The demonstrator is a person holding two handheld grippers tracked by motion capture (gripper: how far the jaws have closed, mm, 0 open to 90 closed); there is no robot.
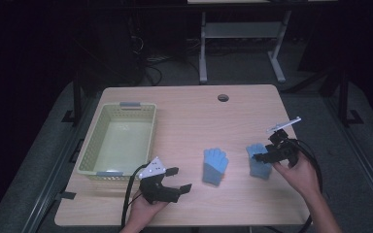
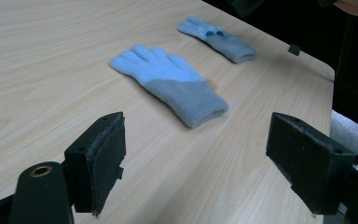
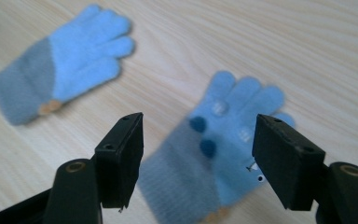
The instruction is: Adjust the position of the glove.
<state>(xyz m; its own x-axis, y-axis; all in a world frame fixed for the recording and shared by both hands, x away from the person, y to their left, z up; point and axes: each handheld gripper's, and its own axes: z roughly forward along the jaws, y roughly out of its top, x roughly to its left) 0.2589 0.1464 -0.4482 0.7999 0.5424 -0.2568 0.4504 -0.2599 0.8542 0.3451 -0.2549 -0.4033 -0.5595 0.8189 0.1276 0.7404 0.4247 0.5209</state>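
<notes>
Right gripper view: dotted glove (image 3: pixel 223 154) betw. open right tool (image 3: pixel 198 154) jaws (below).

Dim light is falling on the table (image 1: pixel 189 104), darkness is surrounding it, and the nearest glove (image 3: pixel 223 149) is blurring.

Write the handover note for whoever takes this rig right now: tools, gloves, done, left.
Left tool: open, holding nothing, near the table's front edge, aimed toward the plain blue glove.
Right tool: open, poised over the dotted blue glove, jaws either side of it, not closed.
Both gloves lie flat on the table, apart from each other, to the right of the basket.
Done: neither glove lifted or placed.
Left: probably grip the dotted glove first, then the plain one; the basket looks like the likely destination.
</notes>
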